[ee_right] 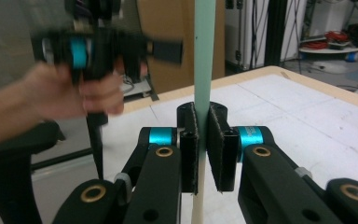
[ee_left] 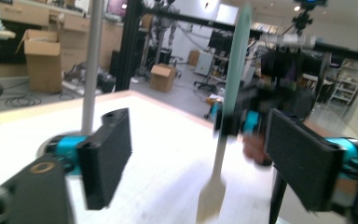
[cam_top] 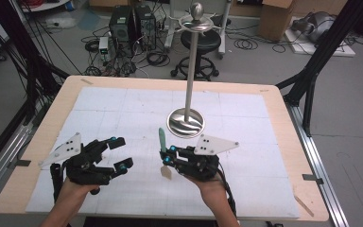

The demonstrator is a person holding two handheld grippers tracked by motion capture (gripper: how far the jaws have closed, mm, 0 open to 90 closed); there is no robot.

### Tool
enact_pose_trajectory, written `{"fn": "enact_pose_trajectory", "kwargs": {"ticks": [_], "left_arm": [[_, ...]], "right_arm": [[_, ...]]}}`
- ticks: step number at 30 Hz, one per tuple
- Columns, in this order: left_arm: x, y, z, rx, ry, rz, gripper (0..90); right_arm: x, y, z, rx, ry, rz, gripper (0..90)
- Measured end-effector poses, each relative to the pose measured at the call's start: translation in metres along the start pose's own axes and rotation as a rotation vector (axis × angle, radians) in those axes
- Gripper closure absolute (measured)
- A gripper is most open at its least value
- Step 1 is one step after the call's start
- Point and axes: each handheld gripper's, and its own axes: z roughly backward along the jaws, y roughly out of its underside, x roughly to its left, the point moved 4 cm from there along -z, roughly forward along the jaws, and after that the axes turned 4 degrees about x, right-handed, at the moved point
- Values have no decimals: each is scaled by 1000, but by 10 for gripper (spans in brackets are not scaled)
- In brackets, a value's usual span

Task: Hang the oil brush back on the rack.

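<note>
A slim utensil [cam_top: 162, 139] with a pale green handle and a cream, flat lower end stands upright in my right gripper [cam_top: 166, 155], above the white mat. In the right gripper view the pads of that gripper [ee_right: 204, 149] press on the green handle [ee_right: 205, 56] from both sides. My left gripper [cam_top: 123, 152] hovers to its left, open, with nothing held. In the left gripper view the wide-apart jaws [ee_left: 205, 158] frame the utensil [ee_left: 237, 70] farther off, apart from both pads. A metal stand [cam_top: 191, 71] with a round base [cam_top: 185, 122] rises just behind the right gripper.
The white mat [cam_top: 123, 109] covers a wooden table [cam_top: 283, 123] with edges all round. Black frame posts [cam_top: 321, 52] flank the table. A stool [cam_top: 201, 40] and computer towers [cam_top: 132, 23] with cables sit on the floor beyond the far edge.
</note>
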Motion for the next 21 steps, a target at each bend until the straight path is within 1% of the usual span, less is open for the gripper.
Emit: {"fn": "enact_pose_trajectory", "kwargs": {"ticks": [1,2,5,7,10,12,14,17,19,20,21], "left_arm": [[2,3,2,8,-8,-5,179],[5,9,5,20,-19,-8,180],[11,18,11,46,-40,-24,180],[14,24,16,50,-48,-33,180],[19,33,25,56,-68,-46,180],[22,39,30,70,-82,-54,180],[25,43,36,78,-92,-56,180],[29,45,42,73,-102,-54,180],[31,47,45,70,-107,-52,181],[33,48,47,75,-111,-52,181],[34,49,48,77,-113,-49,181]], "right_arm": [[-3,-3,0,-3,-7,-5,838],[-5,-5,1,-4,-9,-10,838],[-15,-13,1,-7,-17,-19,838],[-21,-19,0,-4,-15,-27,838],[-30,-30,-1,-13,4,-32,837],[-35,-35,-2,-15,9,-32,838],[-41,-43,-4,-13,14,-31,838],[-48,-52,-6,-16,19,-37,838],[-54,-59,-9,-28,16,-45,838],[-59,-66,-11,-28,28,-52,838],[-62,-68,-12,-30,32,-54,838]]}}
